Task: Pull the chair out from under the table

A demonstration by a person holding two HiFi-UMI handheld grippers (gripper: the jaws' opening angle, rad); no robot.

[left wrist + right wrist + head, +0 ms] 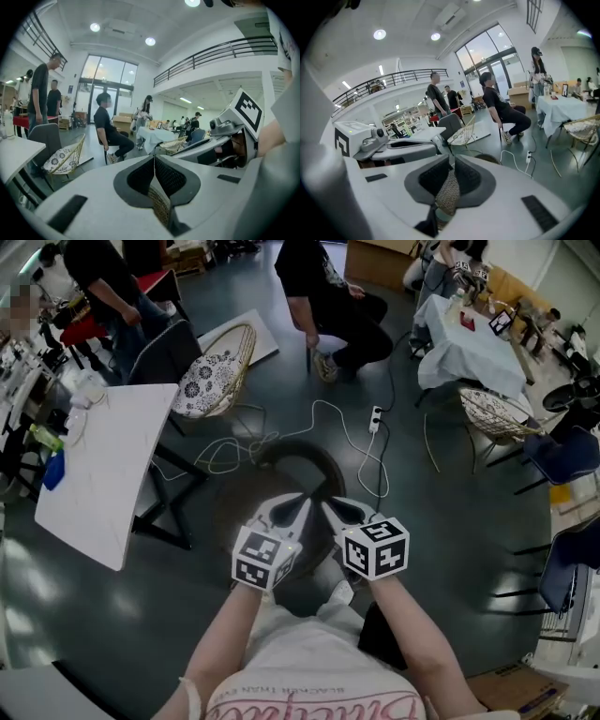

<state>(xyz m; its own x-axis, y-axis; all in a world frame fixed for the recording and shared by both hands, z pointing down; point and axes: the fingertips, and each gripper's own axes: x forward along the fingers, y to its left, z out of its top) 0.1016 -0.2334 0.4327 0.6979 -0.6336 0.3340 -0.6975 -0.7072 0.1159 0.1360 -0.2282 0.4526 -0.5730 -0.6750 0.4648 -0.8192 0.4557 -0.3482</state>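
1. The left gripper (296, 509) and right gripper (330, 510) are held side by side. Each has its jaws closed tip to tip with nothing clamped between them.
2. The dark round-backed chair (311, 458) stands on the floor just ahead of and below both gripper tips. Its curved back arcs crosswise in front of them, so neither hand is clearly nearer.
3. The white bench (98, 474) lies well off to the left gripper's left side. This chair looks already clear of it, so I judge the pull largely done.
4. A wicker chair (214, 371) sits farther ahead-left, at the bench's far corner.
5. The head view shows the gap between chair and bench. The right gripper view shows only the chair's rim (490, 159) past its jaws. The left gripper view misses the chair and shows the wicker one beside the bench.
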